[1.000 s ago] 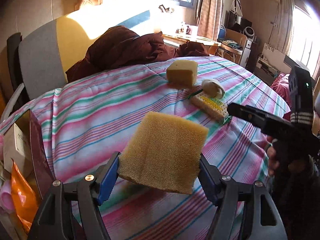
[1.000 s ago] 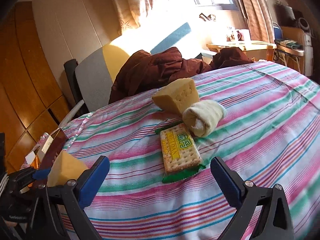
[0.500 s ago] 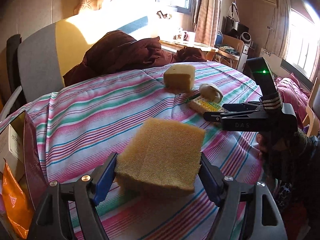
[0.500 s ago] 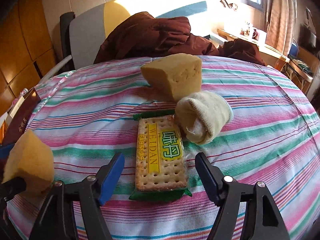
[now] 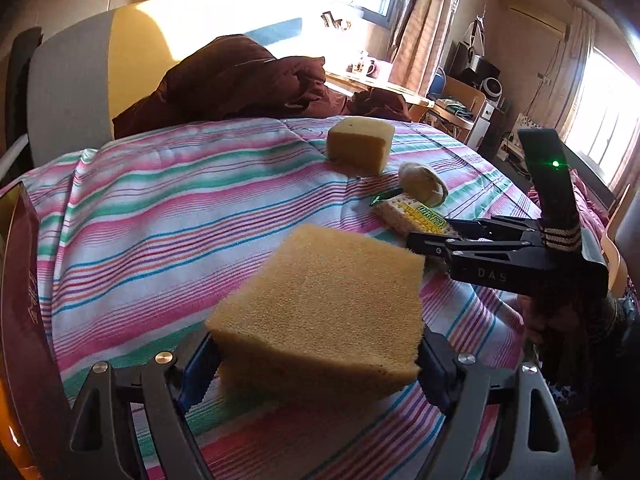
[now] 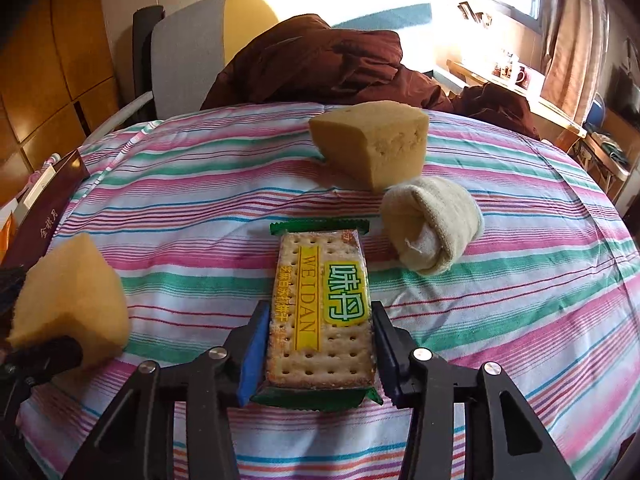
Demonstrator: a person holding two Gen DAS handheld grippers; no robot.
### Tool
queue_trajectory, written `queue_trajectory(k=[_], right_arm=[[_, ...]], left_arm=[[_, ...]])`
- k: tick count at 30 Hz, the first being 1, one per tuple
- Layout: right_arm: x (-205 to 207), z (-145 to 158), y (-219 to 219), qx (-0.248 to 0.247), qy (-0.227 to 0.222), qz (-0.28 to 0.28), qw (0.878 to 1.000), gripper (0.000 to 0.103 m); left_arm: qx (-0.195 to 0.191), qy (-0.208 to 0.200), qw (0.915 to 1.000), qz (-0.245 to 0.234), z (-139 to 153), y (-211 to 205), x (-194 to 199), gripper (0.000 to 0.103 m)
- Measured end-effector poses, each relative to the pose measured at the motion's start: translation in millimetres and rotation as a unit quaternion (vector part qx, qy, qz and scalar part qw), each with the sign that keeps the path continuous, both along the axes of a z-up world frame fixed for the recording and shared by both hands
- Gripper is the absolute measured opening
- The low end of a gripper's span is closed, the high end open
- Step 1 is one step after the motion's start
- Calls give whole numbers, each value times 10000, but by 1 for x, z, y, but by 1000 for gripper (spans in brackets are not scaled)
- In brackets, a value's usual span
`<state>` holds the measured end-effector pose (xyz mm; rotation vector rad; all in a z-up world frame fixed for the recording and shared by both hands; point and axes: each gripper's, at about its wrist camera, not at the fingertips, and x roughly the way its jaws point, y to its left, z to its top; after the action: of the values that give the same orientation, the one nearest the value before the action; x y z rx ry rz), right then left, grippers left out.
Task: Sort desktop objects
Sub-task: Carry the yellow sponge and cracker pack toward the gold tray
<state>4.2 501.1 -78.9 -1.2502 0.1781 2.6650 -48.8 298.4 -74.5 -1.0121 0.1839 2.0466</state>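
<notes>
My left gripper (image 5: 316,356) is shut on a large yellow sponge (image 5: 328,300), held just above the striped cloth; the same sponge (image 6: 72,292) shows at the left of the right wrist view. A cracker packet (image 6: 320,304) with a green wrapper lies flat on the cloth, and my right gripper (image 6: 318,344) has both fingers pressed against its long sides. From the left wrist view the right gripper (image 5: 428,230) reaches in from the right over the packet (image 5: 408,210). Behind the packet lie a rolled cream sock (image 6: 432,224) and a second yellow sponge block (image 6: 372,140).
A pink, green and white striped cloth (image 5: 160,208) covers the round table. A dark red box (image 5: 20,300) stands at the left edge. A brown padded garment (image 5: 240,76) is heaped at the far side against a grey and yellow chair back (image 5: 72,92).
The right gripper moved forward over the cracker packet and its fingers closed in on the packet's sides. The left gripper still holds the sponge, a little lower.
</notes>
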Motion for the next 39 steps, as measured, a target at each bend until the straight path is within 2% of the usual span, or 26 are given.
queue_trajectory(k=[3, 8, 14, 16, 24, 31, 39], right_arm=[[9, 0, -10, -72, 61, 16, 10000, 49], [23, 0, -25, -115, 150, 0, 9998, 49], [31, -1, -34, -95, 199, -47, 9997, 49], [32, -1, -36, -105, 212, -61, 9997, 49], [47, 1, -49, -269, 332, -125, 9990, 48], [59, 17, -70, -399, 584, -4, 9975, 48], [47, 48, -124, -259, 871, 652, 9937, 48]], left_arm=[[-61, -161, 9998, 70, -8, 0, -3, 86], [-45, -130, 9999, 101, -9, 0, -1, 86], [1, 222, 9995, 203, 0, -4, 7, 84], [-5, 295, 9995, 142, 2, -4, 10, 79], [132, 402, 9991, 23, 10, -14, 31, 77], [367, 515, 9978, 203, 30, -41, 51, 77], [613, 651, 9928, 795, 55, -93, 55, 77]])
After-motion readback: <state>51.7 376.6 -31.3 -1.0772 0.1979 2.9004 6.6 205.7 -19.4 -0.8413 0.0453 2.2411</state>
